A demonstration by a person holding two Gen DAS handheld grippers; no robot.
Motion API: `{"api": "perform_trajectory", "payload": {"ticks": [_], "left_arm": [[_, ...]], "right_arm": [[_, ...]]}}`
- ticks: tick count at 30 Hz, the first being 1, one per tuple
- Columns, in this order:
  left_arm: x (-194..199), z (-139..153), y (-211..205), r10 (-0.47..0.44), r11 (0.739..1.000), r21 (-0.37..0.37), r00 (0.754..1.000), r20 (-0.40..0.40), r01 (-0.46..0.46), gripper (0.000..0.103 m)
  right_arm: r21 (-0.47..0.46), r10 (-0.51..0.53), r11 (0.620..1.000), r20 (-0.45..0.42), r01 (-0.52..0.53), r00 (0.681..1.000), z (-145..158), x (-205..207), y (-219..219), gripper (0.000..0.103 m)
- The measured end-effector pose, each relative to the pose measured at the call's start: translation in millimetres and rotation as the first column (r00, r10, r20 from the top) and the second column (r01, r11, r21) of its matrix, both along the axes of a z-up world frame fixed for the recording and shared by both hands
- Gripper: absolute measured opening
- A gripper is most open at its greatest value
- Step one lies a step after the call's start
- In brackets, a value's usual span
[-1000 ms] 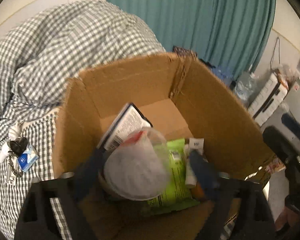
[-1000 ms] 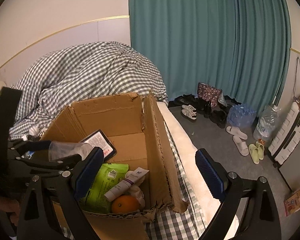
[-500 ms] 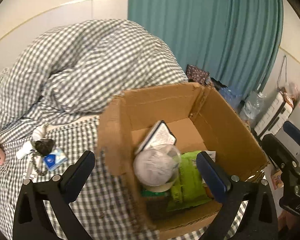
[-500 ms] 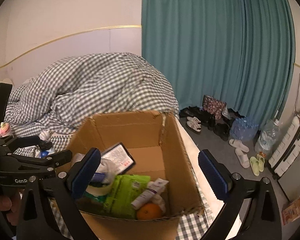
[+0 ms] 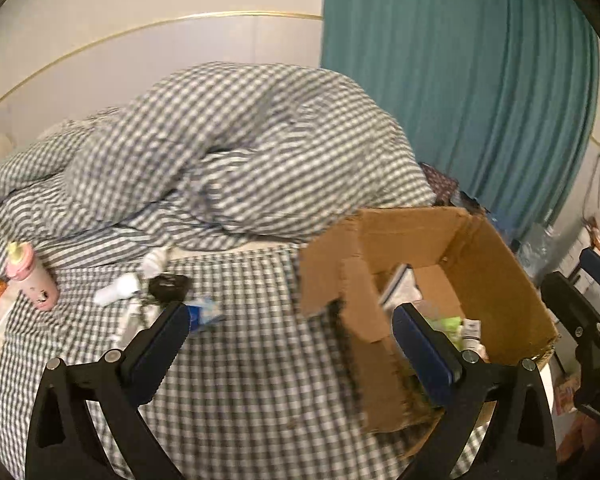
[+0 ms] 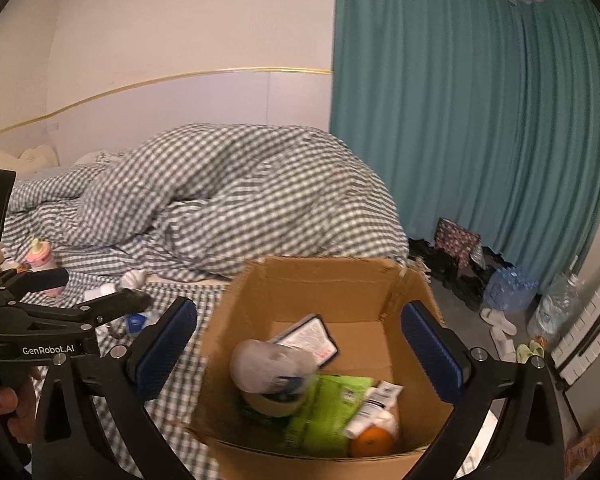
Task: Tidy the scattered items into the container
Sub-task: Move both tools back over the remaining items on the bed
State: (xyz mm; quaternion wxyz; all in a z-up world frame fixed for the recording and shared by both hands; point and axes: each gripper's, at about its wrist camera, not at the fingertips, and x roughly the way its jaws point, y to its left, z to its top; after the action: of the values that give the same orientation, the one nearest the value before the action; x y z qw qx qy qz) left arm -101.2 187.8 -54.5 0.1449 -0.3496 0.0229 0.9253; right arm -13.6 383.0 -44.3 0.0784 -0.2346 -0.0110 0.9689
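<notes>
Step in hand: between pickups. Both grippers are empty, and the left gripper point(image 5: 288, 336) faces the loose things on the checked sheet point(image 5: 240, 380).
Left gripper: jaws spread wide, nothing between the pads, hanging above the sheet with the clutter just beyond its left finger.
Right gripper: the right gripper point(image 6: 298, 344) is also fully open and holds nothing; it looks straight down into the cardboard box point(image 6: 324, 280).
Container: the box sits on the bed's right side, near its edge, flaps up. Inside lie an upturned clear cup point(image 6: 268, 364), a dark flat packet with printed text point(image 6: 308, 338), a green pouch point(image 6: 328, 412), a white tube point(image 6: 370, 408) and an orange point(image 6: 372, 442).
Still out: on the sheet to the left of the box, a pink bottle point(image 5: 32, 280) at the far left, a white bottle point(image 5: 116, 289), a black lump that may be keys point(image 5: 168, 285) (too blurred to call), and a small blue-and-white packet point(image 5: 206, 314) nearest the left gripper.
Progress: I judge it well along, with a handful of items left.
Next move calls for: lowering the left gripper onto the blue-and-white packet, the closest piece, straddling it with both pads, then closing before carrying it right to the box.
Watch for: the packet lies flat on soft cloth, so the pads may pinch sheet along with it.
</notes>
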Motion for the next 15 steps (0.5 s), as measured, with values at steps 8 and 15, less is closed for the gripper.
{"api": "perform_trajectory", "payload": {"ticks": [8,15], "left_arm": [[-3.0,3.7,-78.5,0.117,0.993,0.009,0.993,-0.013,-0.117,0.103],[-11.9,-1.5,-145.4,0.217,0.976,0.007,0.976,-0.003,-0.217,0.103]], "right_arm": [[0.021,0.071,0.997,0.002,-0.071,0.997,1.7,-18.1,-55.7,0.103],[0.017,0.137,0.990,0.013,-0.138,0.990,-2.8,-41.1,-104.0,0.103]]}}
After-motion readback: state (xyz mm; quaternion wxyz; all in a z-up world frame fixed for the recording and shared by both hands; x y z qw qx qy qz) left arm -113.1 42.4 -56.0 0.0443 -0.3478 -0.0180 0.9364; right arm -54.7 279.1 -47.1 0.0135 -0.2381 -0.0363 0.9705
